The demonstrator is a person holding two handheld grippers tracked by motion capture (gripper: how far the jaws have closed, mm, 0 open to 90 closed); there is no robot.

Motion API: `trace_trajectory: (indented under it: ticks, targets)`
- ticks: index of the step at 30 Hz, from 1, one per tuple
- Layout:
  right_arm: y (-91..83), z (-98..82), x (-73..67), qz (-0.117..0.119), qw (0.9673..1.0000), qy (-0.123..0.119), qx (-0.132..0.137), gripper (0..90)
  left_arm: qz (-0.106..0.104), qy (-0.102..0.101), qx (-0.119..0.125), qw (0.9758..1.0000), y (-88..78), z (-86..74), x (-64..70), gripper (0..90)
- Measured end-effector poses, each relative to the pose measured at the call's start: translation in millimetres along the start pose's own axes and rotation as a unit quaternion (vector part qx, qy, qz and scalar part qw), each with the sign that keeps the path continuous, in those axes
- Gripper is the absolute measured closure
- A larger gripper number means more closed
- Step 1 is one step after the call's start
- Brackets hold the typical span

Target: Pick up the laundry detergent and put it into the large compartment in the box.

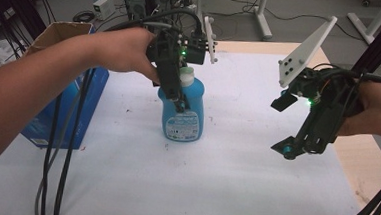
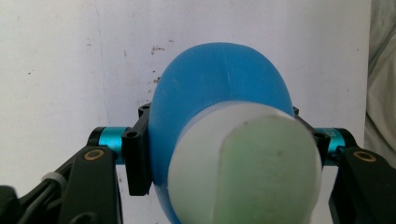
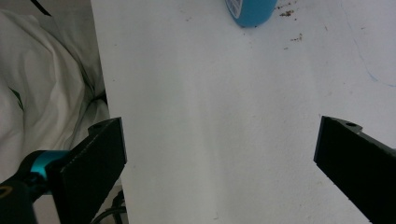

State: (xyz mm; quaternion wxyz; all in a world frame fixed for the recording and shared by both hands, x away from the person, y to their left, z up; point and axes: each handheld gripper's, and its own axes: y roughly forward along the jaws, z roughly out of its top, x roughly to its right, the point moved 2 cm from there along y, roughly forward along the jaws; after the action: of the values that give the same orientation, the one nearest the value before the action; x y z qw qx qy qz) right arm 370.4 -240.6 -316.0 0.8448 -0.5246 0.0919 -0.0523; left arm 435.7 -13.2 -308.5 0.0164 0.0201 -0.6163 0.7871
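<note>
blue bottle [image 1: 183,112] stands upright, clamped in left gripper [image 1: 178,99].

This looks like a lab or test room: a table [image 1: 233,190] covered with a white sheet, a computer tower [image 1: 137,1] and loose cables [image 1: 234,15] on the grey floor beyond, white stand legs [image 1: 261,16] at the far right.

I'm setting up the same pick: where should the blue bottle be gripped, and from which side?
Grip the blue bottle just under its white cap, coming from above. It stands upright, and its shoulders narrow there. The left hand-held gripper already clamps it this way, a jaw on either side; the right hand-held gripper hangs open, apart.
</note>
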Motion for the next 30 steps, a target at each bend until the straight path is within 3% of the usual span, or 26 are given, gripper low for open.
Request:
trace_trajectory:
  ticks: [9, 15, 27, 28, 30]
  targets:
    - [-0.1, 0.1, -0.2, 0.001, 1.0000, 0.001, -0.001, 1.5, -0.002, -0.006, 0.003, 1.0000, -1.7, -0.9, 0.1, 37.8]
    - [-0.9, -0.8, -0.1, 0.000, 1.0000, 0.003, -0.001, 1.5, -0.001, -0.013, 0.016, 0.9998, -14.9, -2.2, 3.0, 37.8]
    - [-1.8, 0.8, -2.6, -0.001, 1.0000, -0.002, 0.000, 1.5, 0.015, -0.057, 0.024, 0.9980, -69.1, -3.6, 15.5, 37.8]
    - [-2.3, 1.0, -3.6, -0.001, 1.0000, -0.003, 0.001, 1.5, 0.014, -0.077, 0.030, 0.9965, -83.6, -7.6, 16.4, 37.8]
    - [-2.9, 1.2, -4.0, -0.002, 1.0000, -0.004, 0.001, 1.5, 0.018, -0.093, 0.034, 0.9950, -97.0, -11.3, 17.8, 37.8]
